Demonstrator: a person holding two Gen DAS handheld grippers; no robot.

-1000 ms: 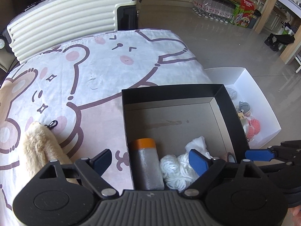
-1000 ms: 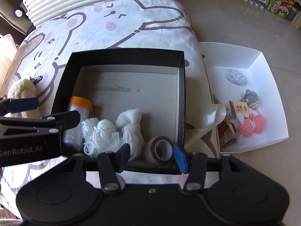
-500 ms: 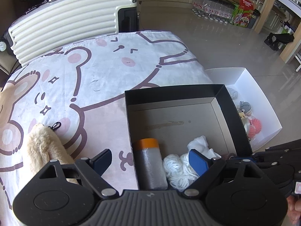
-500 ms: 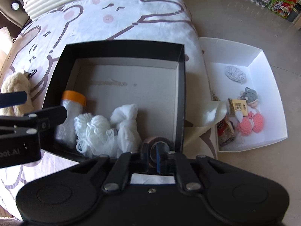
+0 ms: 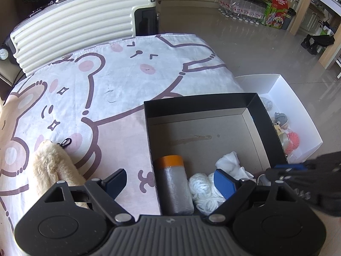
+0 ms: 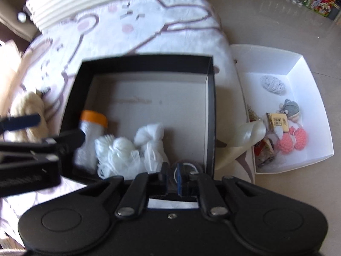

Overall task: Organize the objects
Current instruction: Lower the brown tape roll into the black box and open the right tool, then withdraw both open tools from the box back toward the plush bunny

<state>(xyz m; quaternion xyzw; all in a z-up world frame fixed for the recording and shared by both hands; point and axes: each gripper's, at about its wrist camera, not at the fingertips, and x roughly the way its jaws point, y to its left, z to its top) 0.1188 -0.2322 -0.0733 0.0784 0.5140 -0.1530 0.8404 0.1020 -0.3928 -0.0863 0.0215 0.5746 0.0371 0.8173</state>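
My right gripper [image 6: 179, 180] has its fingers clamped on the tape roll [image 6: 187, 168] at lower centre, inside the black box [image 6: 210, 115] — I'd lift straight, clearing the wall. Left gripper [image 5: 170, 181] hangs wide open, empty.

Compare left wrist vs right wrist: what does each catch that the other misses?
Left wrist only: dark bags on the floor and the keyring clip by the plush.
Right wrist only: right gripper shut on the tape roll, plus the yellow tag in the white tray.
Both: black box, orange-capped roll, white yarn, plush, white tray, suitcase.
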